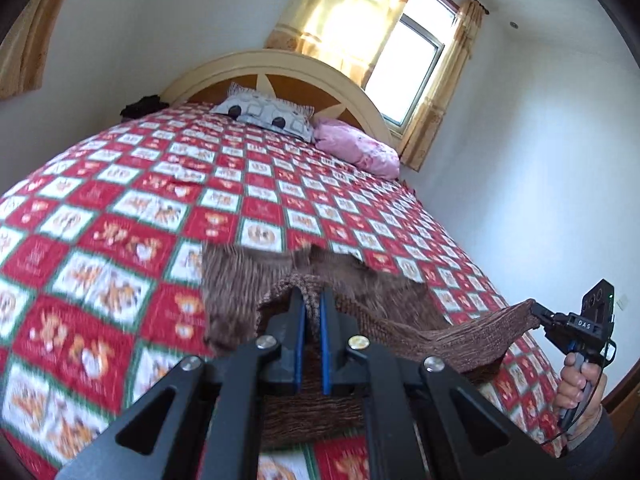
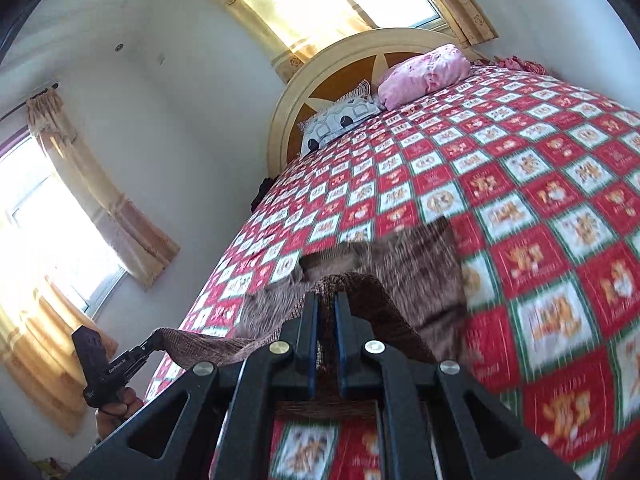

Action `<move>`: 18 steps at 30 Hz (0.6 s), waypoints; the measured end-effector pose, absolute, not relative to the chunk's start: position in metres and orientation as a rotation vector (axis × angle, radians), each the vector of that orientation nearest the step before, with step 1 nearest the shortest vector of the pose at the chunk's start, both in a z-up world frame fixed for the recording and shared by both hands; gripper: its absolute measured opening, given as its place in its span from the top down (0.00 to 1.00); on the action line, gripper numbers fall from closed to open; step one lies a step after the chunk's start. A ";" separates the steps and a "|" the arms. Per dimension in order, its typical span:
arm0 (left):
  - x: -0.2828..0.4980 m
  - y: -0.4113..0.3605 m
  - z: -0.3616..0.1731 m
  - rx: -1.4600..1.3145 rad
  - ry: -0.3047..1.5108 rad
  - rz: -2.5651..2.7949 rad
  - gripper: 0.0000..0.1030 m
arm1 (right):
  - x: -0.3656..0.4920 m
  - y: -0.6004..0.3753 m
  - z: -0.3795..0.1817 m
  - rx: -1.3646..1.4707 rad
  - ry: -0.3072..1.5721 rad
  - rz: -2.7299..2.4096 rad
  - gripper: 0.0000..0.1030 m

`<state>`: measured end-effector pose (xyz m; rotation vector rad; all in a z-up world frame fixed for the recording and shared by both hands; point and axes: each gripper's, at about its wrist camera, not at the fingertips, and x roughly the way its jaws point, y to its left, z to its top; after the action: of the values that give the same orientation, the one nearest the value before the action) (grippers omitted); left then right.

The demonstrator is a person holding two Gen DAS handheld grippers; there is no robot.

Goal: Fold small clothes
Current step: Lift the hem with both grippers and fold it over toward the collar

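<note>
A brown knitted garment (image 1: 360, 280) hangs stretched between both grippers above the red and white checked bedspread (image 1: 140, 208). My left gripper (image 1: 311, 296) is shut on one edge of the knit, which bunches over its blue pads. In the same view my right gripper (image 1: 536, 312) pinches the other end at the right, a hand below it. In the right wrist view the right gripper (image 2: 326, 298) is shut on the brown garment (image 2: 404, 264), and the left gripper (image 2: 150, 346) grips its far corner at lower left. The garment's far part lies blurred on the bed.
A patterned grey pillow (image 1: 266, 114) and a pink pillow (image 1: 356, 148) lie against the rounded wooden headboard (image 1: 288, 68). Curtained windows (image 1: 404, 68) sit behind the bed and on the side wall (image 2: 48, 220). A dark item (image 1: 140, 106) rests at the bed's far left corner.
</note>
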<state>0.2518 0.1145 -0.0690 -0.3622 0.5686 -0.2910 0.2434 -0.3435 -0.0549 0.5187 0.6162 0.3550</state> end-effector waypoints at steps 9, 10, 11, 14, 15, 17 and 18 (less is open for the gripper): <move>0.319 0.111 -0.086 -0.340 0.619 -0.259 0.94 | 0.313 -0.342 -0.066 0.505 0.666 0.300 0.93; 0.328 0.111 -0.091 -0.338 0.631 -0.254 0.94 | 0.320 -0.342 -0.071 0.504 0.674 0.291 0.93; 0.334 0.109 -0.094 -0.337 0.639 -0.253 0.94 | 0.327 -0.342 -0.076 0.502 0.683 0.282 0.93; 0.358 0.106 -0.110 -0.335 0.681 -0.243 0.94 | 0.351 -0.345 -0.094 0.515 0.720 0.252 0.93; 0.369 0.106 -0.118 -0.335 0.700 -0.240 0.94 | 0.360 -0.347 -0.102 0.526 0.738 0.242 0.93; 0.384 0.103 -0.129 -0.327 0.727 -0.234 0.94 | 0.375 -0.349 -0.114 0.539 0.763 0.229 0.93; 0.390 0.102 -0.133 -0.319 0.738 -0.232 0.94 | 0.381 -0.350 -0.119 0.542 0.773 0.220 0.93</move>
<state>0.3902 0.1021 -0.1331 -0.3194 0.7376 -0.2323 0.3813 -0.3499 -0.1187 0.5418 0.7732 0.2199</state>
